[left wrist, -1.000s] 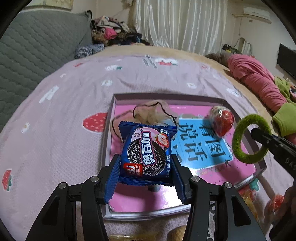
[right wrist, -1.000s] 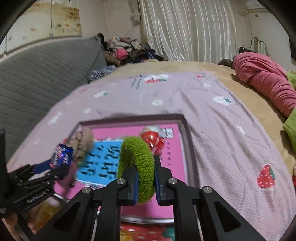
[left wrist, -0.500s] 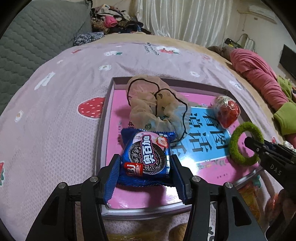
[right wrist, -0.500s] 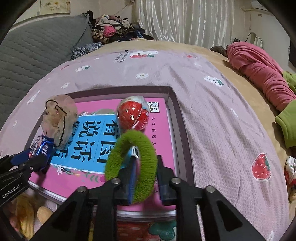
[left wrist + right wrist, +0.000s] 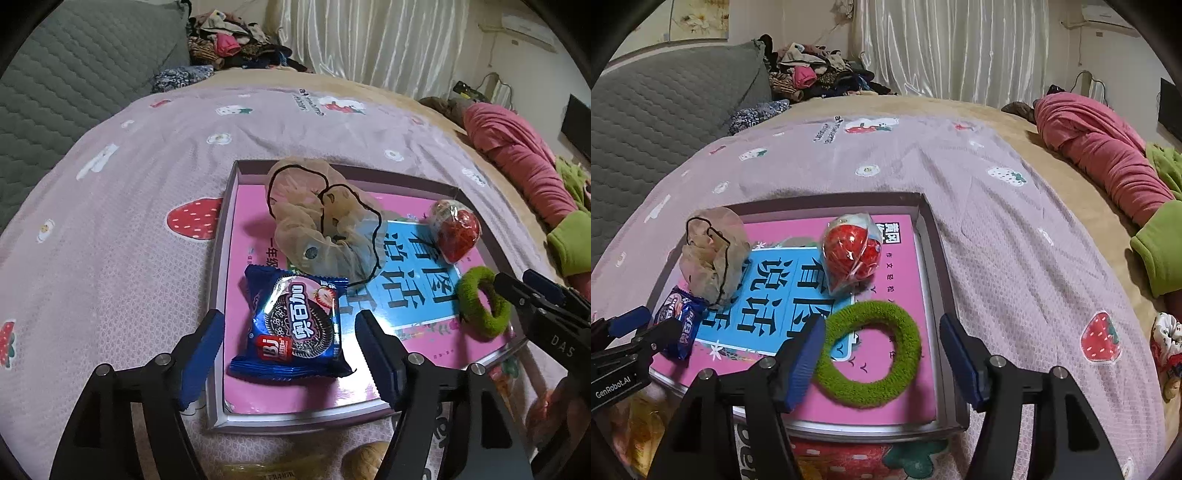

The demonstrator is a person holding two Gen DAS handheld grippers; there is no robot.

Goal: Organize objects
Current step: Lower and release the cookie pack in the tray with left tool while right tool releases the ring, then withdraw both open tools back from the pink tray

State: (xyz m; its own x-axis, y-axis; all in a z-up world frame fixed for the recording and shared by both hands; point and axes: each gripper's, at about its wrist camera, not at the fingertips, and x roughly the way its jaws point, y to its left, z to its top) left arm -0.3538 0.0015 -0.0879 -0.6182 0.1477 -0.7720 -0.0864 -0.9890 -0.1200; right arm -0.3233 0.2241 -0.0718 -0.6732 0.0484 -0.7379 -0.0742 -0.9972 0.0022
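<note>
Both grippers let go: left gripper (image 5: 290, 341) fingers opening around cookie packet (image 5: 295, 332); right gripper (image 5: 882, 356) fingers opening, green ring (image 5: 868, 354) released, both angled down.

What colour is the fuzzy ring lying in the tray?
The fuzzy ring is bright green all over. It shows best in the right wrist view.

Black two-finger left gripper (image 5: 290, 347) and right gripper (image 5: 882, 356), blue ribbed pads (image 5: 803, 360), silver screws at the finger joints, white "GenRobot.AI" and "DAS" lettering on the housings.
</note>
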